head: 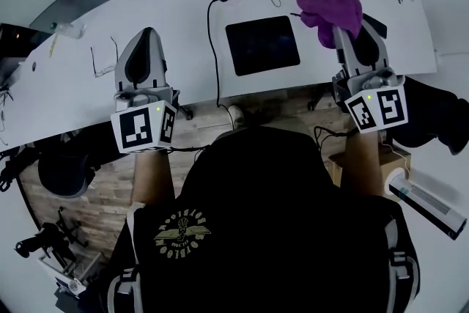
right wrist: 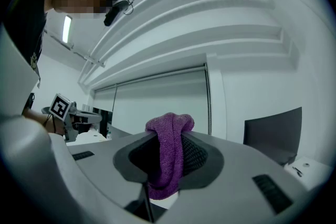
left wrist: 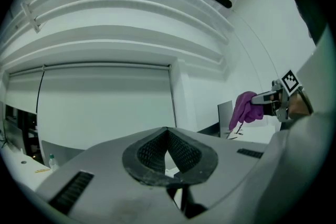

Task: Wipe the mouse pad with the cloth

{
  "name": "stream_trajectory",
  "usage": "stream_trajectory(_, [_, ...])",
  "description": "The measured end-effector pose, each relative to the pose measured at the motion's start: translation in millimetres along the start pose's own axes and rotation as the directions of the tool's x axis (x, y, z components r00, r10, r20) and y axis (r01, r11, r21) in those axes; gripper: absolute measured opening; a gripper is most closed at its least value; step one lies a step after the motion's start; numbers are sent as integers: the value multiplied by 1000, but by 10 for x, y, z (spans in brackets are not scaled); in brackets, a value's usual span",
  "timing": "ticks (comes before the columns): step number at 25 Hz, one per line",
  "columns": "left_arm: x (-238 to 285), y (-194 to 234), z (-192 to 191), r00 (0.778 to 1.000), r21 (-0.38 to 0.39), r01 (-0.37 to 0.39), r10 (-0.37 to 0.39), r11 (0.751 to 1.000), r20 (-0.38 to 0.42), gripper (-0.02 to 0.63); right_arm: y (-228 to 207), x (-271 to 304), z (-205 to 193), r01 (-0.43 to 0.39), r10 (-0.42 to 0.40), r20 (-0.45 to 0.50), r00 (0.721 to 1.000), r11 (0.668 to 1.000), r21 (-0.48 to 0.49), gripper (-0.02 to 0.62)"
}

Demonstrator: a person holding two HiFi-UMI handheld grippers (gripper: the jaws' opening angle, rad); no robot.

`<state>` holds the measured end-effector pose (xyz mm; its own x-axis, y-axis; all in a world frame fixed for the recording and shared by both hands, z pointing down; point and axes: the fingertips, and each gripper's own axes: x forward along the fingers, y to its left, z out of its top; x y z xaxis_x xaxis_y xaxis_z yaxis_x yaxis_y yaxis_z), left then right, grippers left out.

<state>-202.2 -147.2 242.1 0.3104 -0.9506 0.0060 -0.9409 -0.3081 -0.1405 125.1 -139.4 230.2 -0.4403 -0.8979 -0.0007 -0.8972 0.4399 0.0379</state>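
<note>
Aloft: cloth [head: 331, 11] clamped in right gripper [head: 338, 31]; pad [head: 262, 45] not yet wiped.
Right jaws closed on a bunched fold of cloth, wad bulging above the tips, tail hanging below; held off the surface [head: 176, 55], just right of the pad's far corner; left gripper [head: 149, 33] raised well left of pad, jaws together, nothing between. Risks, as judged: thin pinch on a fold, so possible slip-out under drag; wad rather than flat face, so narrow, streaky passes; pad unpinned, so liable to skate on the smooth surface; cable [head: 214, 40] close along pad's left edge, open to snagging on a leftward stroke.
</note>
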Motion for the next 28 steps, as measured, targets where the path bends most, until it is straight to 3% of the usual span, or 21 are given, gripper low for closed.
stream_trajectory(11, [410, -206, -251, 997, -29, 71, -72, 997, -19, 2, 192, 462, -633, -79, 89, -97, 991, 992, 103, 91])
stream_trajectory(21, [650, -208, -590, 996, -20, 37, -39, 999, -77, 2, 302, 999, -1342, -202, 223, -163, 961, 970, 135, 91])
stream_trajectory(28, [843, -185, -893, 992, -40, 24, -29, 999, -124, 2, 449, 1229, -1907, -270, 297, -249, 922, 953, 139, 91])
